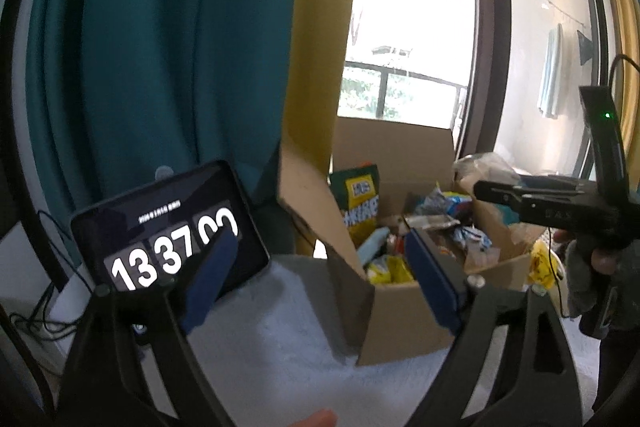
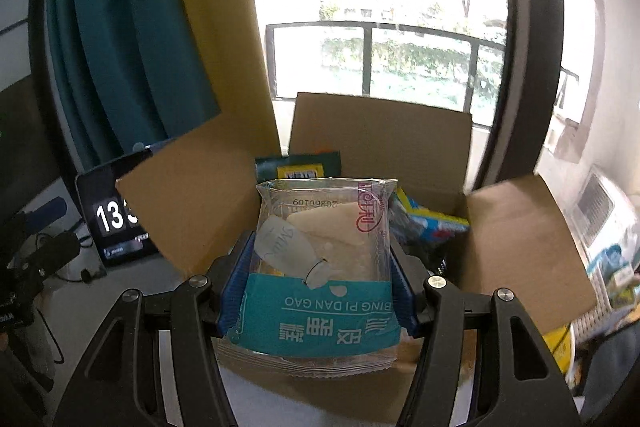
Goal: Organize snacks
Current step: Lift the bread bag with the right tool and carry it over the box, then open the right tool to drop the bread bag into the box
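A pale, nubbly cloth (image 1: 280,307) covers the table beside teal curtains (image 1: 160,47) and a bright balcony window (image 2: 380,7). The open cardboard box (image 1: 400,315) holds crinkly snack bags. The right gripper (image 2: 320,283) clamps a clear-and-teal cake packet (image 2: 320,267) above the box. The left gripper (image 1: 316,275) gapes empty.
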The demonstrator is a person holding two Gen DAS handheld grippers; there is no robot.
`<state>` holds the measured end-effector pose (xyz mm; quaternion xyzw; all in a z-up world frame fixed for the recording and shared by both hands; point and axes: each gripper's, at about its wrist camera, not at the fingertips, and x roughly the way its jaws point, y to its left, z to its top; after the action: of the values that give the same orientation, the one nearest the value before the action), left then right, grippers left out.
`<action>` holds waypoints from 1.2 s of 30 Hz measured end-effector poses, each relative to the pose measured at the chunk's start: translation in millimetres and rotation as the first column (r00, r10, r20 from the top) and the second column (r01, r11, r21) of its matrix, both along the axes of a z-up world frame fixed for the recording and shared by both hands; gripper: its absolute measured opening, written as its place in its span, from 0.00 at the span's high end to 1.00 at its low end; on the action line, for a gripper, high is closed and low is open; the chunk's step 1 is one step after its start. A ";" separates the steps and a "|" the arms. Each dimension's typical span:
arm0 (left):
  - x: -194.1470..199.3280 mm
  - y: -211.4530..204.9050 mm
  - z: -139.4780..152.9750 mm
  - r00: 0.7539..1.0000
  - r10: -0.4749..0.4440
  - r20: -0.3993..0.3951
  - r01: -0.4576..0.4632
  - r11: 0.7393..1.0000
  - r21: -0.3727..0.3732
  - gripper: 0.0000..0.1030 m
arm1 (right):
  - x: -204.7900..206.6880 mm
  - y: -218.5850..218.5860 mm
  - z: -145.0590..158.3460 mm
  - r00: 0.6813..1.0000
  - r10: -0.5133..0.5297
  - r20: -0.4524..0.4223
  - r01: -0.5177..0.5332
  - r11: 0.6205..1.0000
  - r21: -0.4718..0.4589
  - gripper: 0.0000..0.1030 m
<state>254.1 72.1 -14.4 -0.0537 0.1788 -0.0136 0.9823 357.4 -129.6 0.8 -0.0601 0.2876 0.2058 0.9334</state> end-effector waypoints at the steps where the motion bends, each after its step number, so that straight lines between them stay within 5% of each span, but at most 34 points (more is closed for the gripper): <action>1: 3.7 0.7 2.1 1.000 0.000 0.006 0.000 1.000 0.000 0.15 | 3.9 3.2 1.1 1.000 0.003 0.002 -0.003 1.000 0.002 0.38; 10: 45.8 4.3 24.7 0.997 0.020 0.068 -0.021 1.000 0.013 0.15 | 49.0 26.9 7.4 1.000 0.022 -0.002 -0.022 0.999 0.044 0.38; 22: 97.7 13.7 16.1 0.997 0.047 0.054 -0.046 0.999 -0.018 0.15 | 108.7 42.9 -15.5 0.997 -0.004 -0.073 0.010 0.996 0.092 0.38; 36: 110.9 16.2 7.6 0.998 0.053 0.033 -0.052 0.998 -0.020 0.15 | 111.9 48.8 -14.7 0.999 -0.002 -0.034 0.004 0.997 0.077 0.31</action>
<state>365.1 88.3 -6.8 -0.0678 0.1609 0.0096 0.9846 469.4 -80.7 -13.9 -0.0201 0.2955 0.2163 0.9303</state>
